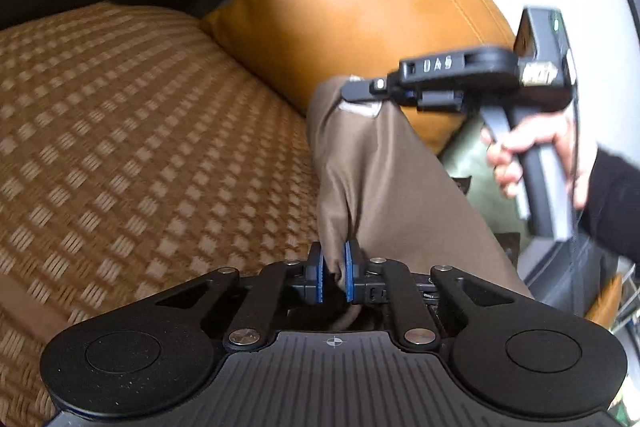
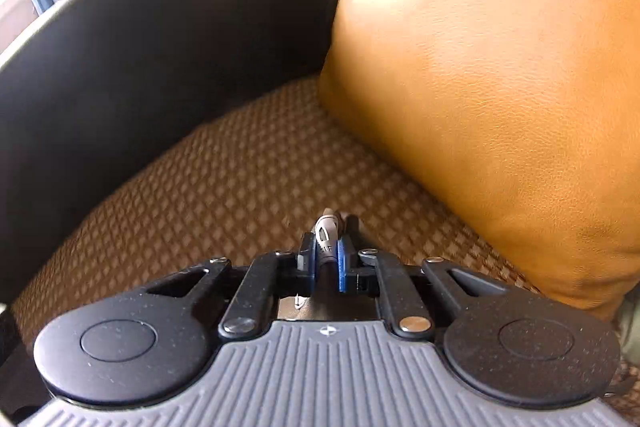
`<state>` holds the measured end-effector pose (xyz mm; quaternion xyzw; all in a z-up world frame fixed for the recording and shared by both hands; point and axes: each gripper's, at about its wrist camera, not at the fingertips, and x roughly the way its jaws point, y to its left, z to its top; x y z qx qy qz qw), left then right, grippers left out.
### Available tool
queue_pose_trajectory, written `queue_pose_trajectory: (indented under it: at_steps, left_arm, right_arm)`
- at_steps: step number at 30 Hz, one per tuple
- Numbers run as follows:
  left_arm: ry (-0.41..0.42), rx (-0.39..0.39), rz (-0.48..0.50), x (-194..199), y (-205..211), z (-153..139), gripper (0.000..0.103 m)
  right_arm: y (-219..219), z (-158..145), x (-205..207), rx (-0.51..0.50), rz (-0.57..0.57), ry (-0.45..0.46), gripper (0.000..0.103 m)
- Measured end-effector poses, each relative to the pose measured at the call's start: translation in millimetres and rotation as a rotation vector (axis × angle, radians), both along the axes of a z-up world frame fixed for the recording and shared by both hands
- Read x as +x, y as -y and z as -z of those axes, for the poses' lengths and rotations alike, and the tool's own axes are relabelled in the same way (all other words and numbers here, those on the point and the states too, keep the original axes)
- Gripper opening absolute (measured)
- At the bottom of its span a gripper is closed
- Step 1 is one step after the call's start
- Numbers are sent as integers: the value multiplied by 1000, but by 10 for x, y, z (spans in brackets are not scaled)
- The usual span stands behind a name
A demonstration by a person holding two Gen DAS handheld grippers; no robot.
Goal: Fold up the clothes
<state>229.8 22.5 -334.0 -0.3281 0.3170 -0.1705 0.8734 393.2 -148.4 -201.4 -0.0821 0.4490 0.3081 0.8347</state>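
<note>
Now, left gripper (image 1: 333,269) jaws pinching brown garment (image 1: 372,171), right gripper (image 2: 325,247) jaws pinching its hem, woven seat (image 1: 140,131).

Bright daylight, glare on the tan cushion (image 2: 500,87) — motion blur, fisheye-bent edges, dark corners

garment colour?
Plain taupe-brown garment, no pattern; clearest in the left wrist view.

Both tongs are clamped tight, the left tongs (image 1: 334,275) and the right tongs (image 2: 325,259), each pinching fabric.
</note>
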Motion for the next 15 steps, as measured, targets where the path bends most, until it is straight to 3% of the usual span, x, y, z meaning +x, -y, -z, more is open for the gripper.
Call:
queue_pose_trajectory:
  at_steps: [3,7,9,10,11,15]
  left_arm:
    - [-7,3,0,6,-7,77,5]
    - [2,55,13,10,-22,12,17]
    - [3,77,11,-22,-91,-50,31]
    - [2,94,4,-45,-126,-98,32]
    - [4,111,-11,-72,-172,-163,44]
    - [41,118,-55,-143,-302,-507,44]
  right_arm:
    - [-8,293,27,17,32,2,13]
    - [17,579,75,4,95,47,39]
    - [147,369,57,47,113,90,50]
    - [239,200,-8,72,122,115,50]
    - [330,29,-75,98,131,141,50]
    - [1024,-700,-671,225,154,234,52]
